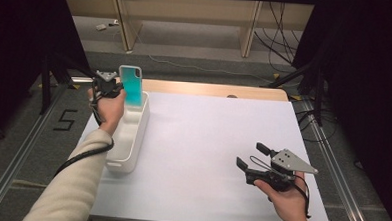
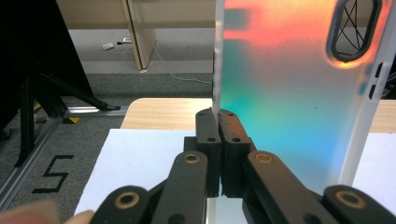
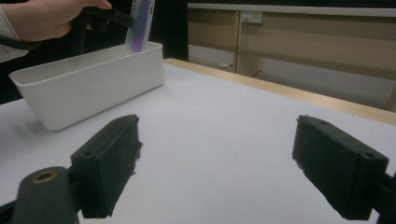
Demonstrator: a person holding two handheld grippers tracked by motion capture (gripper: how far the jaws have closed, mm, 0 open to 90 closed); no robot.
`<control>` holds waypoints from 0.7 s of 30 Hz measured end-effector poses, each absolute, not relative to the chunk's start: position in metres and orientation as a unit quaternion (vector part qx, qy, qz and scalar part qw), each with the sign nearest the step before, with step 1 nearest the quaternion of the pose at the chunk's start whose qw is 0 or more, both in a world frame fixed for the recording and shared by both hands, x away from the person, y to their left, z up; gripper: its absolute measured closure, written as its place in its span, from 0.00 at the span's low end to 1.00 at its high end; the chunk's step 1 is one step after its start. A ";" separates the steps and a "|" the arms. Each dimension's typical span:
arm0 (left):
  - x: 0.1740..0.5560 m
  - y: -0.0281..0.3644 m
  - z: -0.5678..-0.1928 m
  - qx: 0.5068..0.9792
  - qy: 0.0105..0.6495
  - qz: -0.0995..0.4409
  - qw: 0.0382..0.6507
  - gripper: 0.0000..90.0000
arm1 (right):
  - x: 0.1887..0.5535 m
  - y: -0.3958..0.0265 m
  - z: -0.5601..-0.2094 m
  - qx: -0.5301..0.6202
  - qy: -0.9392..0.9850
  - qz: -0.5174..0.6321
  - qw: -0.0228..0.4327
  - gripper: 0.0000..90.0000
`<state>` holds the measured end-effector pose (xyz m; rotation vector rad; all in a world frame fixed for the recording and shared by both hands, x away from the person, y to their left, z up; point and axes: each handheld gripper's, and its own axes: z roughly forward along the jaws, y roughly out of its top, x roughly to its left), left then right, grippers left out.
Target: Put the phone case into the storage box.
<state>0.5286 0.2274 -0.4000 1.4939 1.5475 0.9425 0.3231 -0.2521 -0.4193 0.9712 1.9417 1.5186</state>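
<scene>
Surface (image 1: 202, 141) lay bare and wide between the tools; left tool (image 2: 218, 122) pinched the phone case (image 1: 131, 83) edge, upright over the white bin's (image 1: 127, 137) far end; right tool (image 1: 252, 157) gaped, holding nothing.

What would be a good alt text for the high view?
The left tongs hold a teal phone case upright over the far end of a white bin on the white table. The right tongs rest open near the table's front right.
</scene>
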 end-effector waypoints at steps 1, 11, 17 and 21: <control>0.529 0.227 -0.400 0.587 0.607 0.371 0.386 0.98 | 0.323 -0.252 -0.419 0.356 0.711 0.556 0.244 0.18; 0.531 0.226 -0.400 0.589 0.607 0.371 0.384 0.98 | 0.323 -0.252 -0.419 0.358 0.712 0.553 0.244 0.18; 0.533 0.225 -0.400 0.590 0.606 0.371 0.383 0.98 | 0.323 -0.252 -0.420 0.356 0.710 0.557 0.243 0.18; 0.534 0.224 -0.399 0.591 0.605 0.370 0.385 0.98 | 0.323 -0.251 -0.420 0.358 0.708 0.559 0.242 0.18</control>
